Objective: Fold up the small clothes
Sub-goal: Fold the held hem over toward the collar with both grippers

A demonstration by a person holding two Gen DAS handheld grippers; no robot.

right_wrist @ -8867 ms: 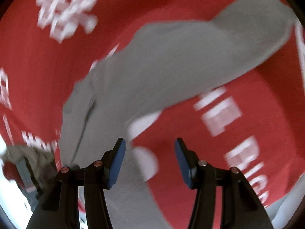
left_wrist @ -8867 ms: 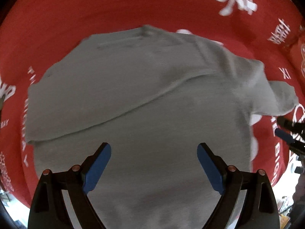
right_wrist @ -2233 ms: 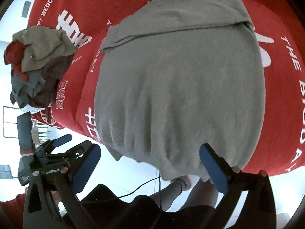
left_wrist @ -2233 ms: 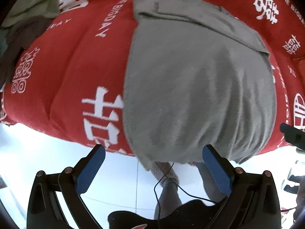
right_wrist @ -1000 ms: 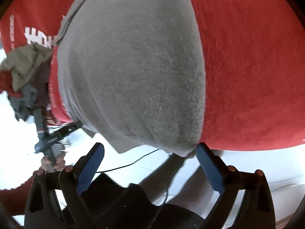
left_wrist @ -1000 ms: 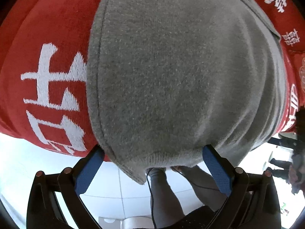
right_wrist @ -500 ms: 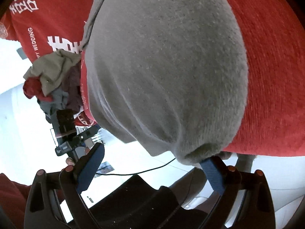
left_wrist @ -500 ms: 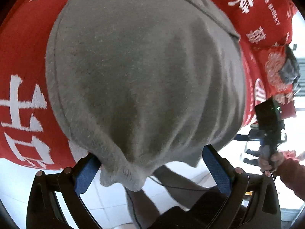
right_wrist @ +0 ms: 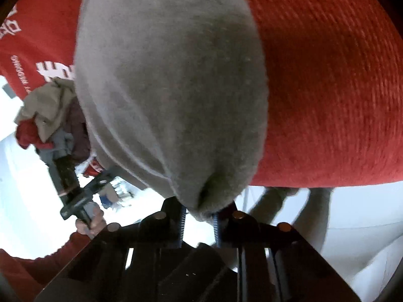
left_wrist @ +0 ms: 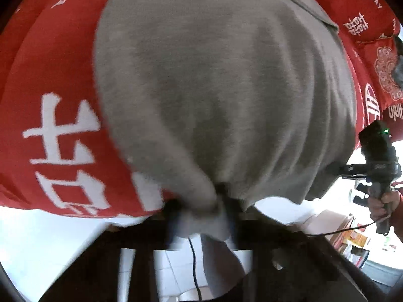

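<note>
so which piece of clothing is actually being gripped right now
The grey top spread on the red blanket: both the left gripper and right gripper pinch its near hem. The heaped clothes lie untouched.

You work over a red knitted blanket [left_wrist: 63, 80] with white woven characters, spread across the carrying surface. On it lies the grey garment [left_wrist: 214, 88], its near hem hanging off the front edge. A heap of crumpled clothes [right_wrist: 47, 115] sits on the blanket toward your left.
</note>
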